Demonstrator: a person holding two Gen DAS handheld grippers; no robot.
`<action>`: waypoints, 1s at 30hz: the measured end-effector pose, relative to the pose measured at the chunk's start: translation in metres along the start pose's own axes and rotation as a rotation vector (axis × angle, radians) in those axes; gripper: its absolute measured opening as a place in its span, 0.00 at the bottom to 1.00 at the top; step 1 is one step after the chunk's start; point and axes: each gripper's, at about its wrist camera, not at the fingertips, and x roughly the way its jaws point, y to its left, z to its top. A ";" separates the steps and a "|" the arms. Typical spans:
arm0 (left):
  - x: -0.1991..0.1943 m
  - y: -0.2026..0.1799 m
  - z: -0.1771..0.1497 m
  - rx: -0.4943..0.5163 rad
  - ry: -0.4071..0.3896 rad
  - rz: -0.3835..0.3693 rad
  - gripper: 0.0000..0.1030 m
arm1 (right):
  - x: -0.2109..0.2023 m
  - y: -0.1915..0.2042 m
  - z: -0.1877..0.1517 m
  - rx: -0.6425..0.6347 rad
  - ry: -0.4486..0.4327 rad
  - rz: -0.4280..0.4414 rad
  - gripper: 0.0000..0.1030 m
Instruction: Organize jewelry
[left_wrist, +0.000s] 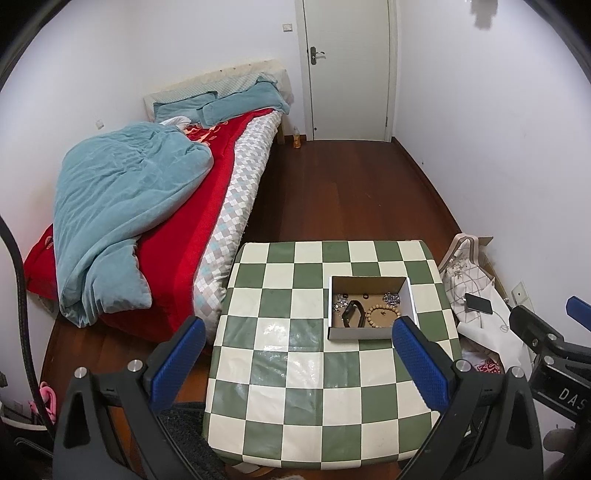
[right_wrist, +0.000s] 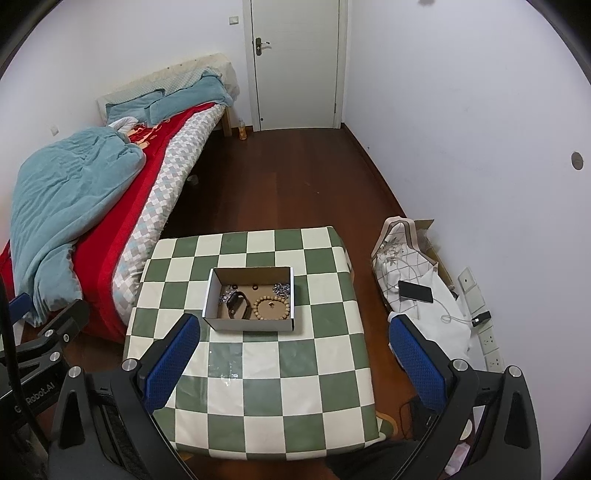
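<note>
Overhead, two fisheye views look down on a green-and-white checked tabletop (right_wrist: 258, 369) in a bedroom, with a bed (right_wrist: 92, 192) to the left and a closed door (right_wrist: 295, 62) on the far wall. A shallow white box (right_wrist: 251, 325) with a brown floor sits on the far half of the tabletop, and all the jewelry seen lies inside it: a black band (right_wrist: 236, 304) near the middle, a ring of wooden beads (right_wrist: 270, 307) to its right at the near side, a small pile of silver bits (right_wrist: 281, 288) in the far right corner, another silver cluster (right_wrist: 223, 297) at the left, and a few tiny dark rings (right_wrist: 254, 286) along the far wall. The left hand-held gripper (left_wrist: 297, 354) and the right hand-held gripper (right_wrist: 291, 349) both hover over the near part of the tabletop, jaws spread wide and grasping nothing. The scene fits either pieces awaiting sorting or pieces already gathered into the box. Risks from here, as a judgement: the box is light and could slide or tip if a finger catches its wall; the silver bits are small and could slip from the pads or scatter; the beads could drag the band along if lifted carelessly. A phone (right_wrist: 415, 291) lies on cloth on the floor to the right.
</note>
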 end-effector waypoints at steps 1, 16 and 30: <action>-0.001 0.001 0.000 -0.001 -0.001 0.000 1.00 | 0.000 0.000 0.000 0.000 0.000 -0.001 1.00; -0.003 0.002 0.000 -0.009 -0.001 0.003 1.00 | 0.000 0.001 0.000 -0.003 0.000 0.001 1.00; -0.001 0.005 -0.001 -0.014 0.002 0.006 1.00 | -0.001 0.004 -0.002 -0.005 0.003 -0.002 1.00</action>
